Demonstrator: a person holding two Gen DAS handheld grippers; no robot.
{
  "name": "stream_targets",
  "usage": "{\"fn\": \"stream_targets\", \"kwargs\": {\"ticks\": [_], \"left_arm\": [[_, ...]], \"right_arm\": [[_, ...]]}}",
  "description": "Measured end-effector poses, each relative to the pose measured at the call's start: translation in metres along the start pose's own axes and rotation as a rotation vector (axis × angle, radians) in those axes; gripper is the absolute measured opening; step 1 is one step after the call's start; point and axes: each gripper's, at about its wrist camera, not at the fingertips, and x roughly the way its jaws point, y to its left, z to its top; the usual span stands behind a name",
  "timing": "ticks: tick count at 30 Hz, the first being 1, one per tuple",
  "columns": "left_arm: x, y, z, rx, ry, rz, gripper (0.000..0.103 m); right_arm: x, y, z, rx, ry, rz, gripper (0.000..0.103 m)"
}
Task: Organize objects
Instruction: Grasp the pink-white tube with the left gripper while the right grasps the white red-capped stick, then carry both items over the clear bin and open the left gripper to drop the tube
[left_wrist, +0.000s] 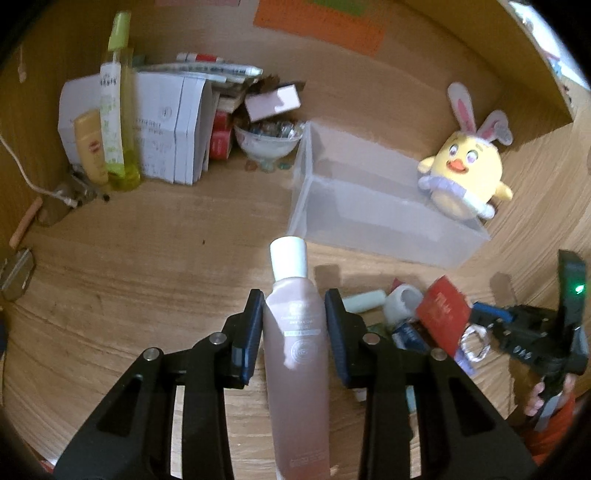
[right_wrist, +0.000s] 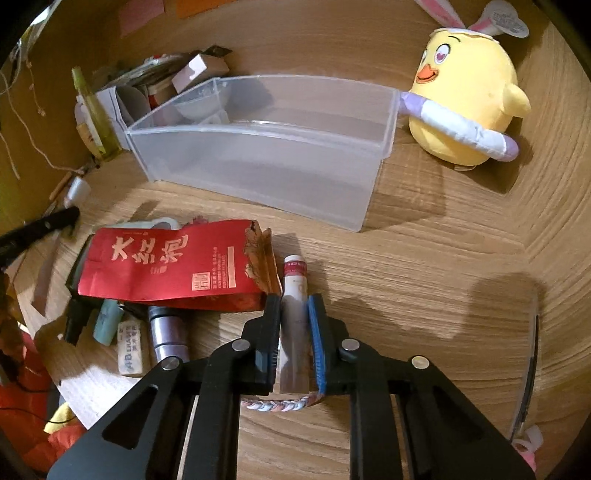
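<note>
Left tool (left_wrist: 295, 325) is closed on a pink bottle (left_wrist: 297, 354) with a white cap, held above the tabletop (left_wrist: 147, 277). Right tool (right_wrist: 294, 325) is pinched on a small tube (right_wrist: 294, 295) lying on the tabletop beside a red packet (right_wrist: 166, 266). Clear bin (right_wrist: 258, 173) is seen with nothing inside. A glass bowl (left_wrist: 267, 142) of small items is shown plainly only in the left wrist view.

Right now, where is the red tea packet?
In the right wrist view, the red tea packet lies on loose items left of the right gripper, before the clear bin.
</note>
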Motion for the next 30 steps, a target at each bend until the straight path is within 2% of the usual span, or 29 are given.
{"fn": "stream_targets", "kwargs": {"ticks": [4, 9, 15, 22, 30], "left_arm": [[-0.009, -0.005, 0.010, 0.006, -0.039, -0.012, 0.033], [-0.020, -0.014, 0.021, 0.031, -0.084, -0.020, 0.033], [-0.028, -0.023, 0.034, 0.050, -0.123, -0.030, 0.033], [-0.030, -0.035, 0.048, 0.069, -0.151, -0.056, 0.033], [-0.023, -0.048, 0.066, 0.098, -0.151, -0.047, 0.033]], "right_arm": [[0.009, 0.004, 0.001, -0.034, 0.020, -0.024, 0.014], [0.008, 0.002, 0.001, -0.020, -0.008, -0.035, 0.014], [-0.021, -0.004, 0.008, 0.016, -0.109, -0.046, 0.014], [-0.047, -0.006, 0.023, 0.070, -0.220, 0.002, 0.014], [-0.061, 0.008, 0.050, 0.053, -0.317, 0.023, 0.014]]}}
